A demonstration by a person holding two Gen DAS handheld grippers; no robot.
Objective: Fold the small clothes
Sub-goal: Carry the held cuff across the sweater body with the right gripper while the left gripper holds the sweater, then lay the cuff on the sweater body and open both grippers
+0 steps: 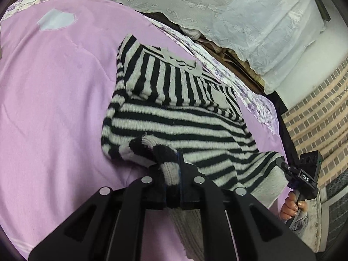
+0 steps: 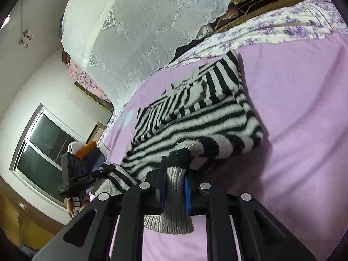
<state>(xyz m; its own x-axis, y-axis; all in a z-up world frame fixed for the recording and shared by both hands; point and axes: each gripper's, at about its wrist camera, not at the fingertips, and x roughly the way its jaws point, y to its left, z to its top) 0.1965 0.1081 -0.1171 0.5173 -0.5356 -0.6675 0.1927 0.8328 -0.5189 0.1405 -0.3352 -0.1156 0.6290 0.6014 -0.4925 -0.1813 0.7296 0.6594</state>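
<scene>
Left wrist view: left tongs (image 1: 171, 174) clamp the grey ribbed hem of a striped sweater (image 1: 174, 113) spread on a pink bedsheet (image 1: 54, 108); right tongs (image 1: 280, 163) pinch its edge at 4 o'clock (lace curtain (image 1: 217, 4) at 12 o'clock).

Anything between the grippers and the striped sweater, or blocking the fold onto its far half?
Nothing visible. The left gripper and right gripper are each already shut on the striped sweater's grey ribbed hem, lifted off the pink bedsheet. The sweater's far half lies flat with nothing on it.
</scene>
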